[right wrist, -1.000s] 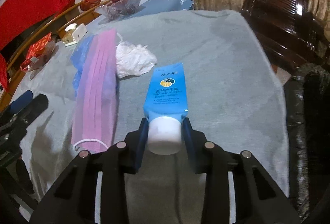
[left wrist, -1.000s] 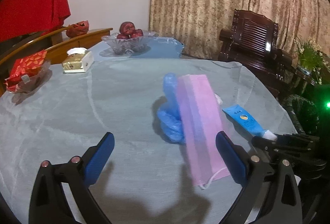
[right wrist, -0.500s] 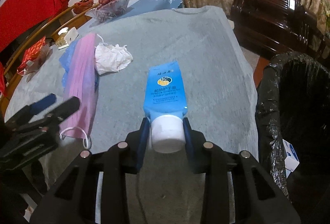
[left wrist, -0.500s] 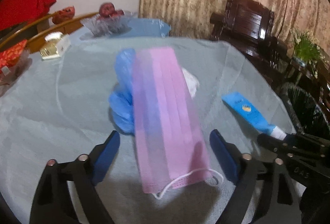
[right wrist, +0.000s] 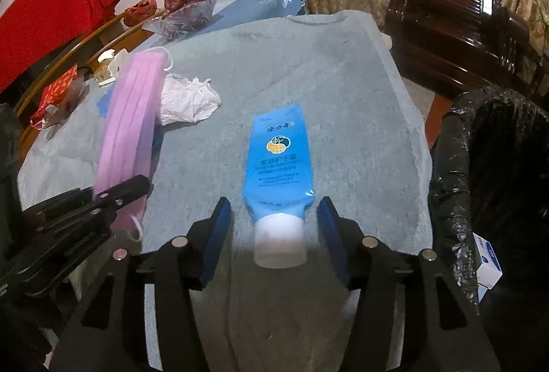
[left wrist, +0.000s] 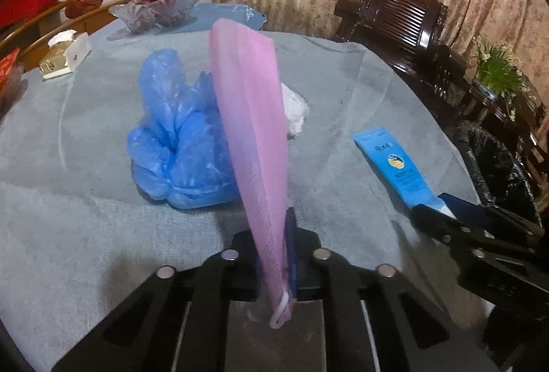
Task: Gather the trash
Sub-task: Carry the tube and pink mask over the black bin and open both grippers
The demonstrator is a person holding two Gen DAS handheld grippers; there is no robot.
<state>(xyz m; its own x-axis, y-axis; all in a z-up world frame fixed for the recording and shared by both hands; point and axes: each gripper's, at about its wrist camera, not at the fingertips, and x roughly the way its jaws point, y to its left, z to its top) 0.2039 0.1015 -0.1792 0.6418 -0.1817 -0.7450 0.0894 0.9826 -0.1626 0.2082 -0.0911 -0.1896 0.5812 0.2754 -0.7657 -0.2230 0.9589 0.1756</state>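
A pink face mask (left wrist: 250, 118) stands folded on edge between the pads of my left gripper (left wrist: 274, 228), whose jaws are closing and pinch its near end. Behind it lie a crumpled blue plastic glove (left wrist: 178, 149) and a white tissue wad (left wrist: 293, 111). A blue hand-cream tube (right wrist: 278, 159) lies on the grey cloth, cap toward me. My right gripper (right wrist: 274, 211) straddles the white cap, and its jaws are opening with a gap on both sides. The left gripper (right wrist: 137, 183) and mask (right wrist: 130, 118) show at the left of the right wrist view.
A bin lined with a black bag (right wrist: 487, 145) stands past the table's right edge, a small box (right wrist: 487, 262) beside it. A glass fruit bowl (left wrist: 158, 7), a tissue box (left wrist: 65, 55) and red snack packs (right wrist: 55, 94) sit at the far left. A dark wooden chair (left wrist: 405, 15) stands behind.
My left jaws have come together on the mask's near end, folding it upright. My right jaws have let go of the tube's cap and spread apart.
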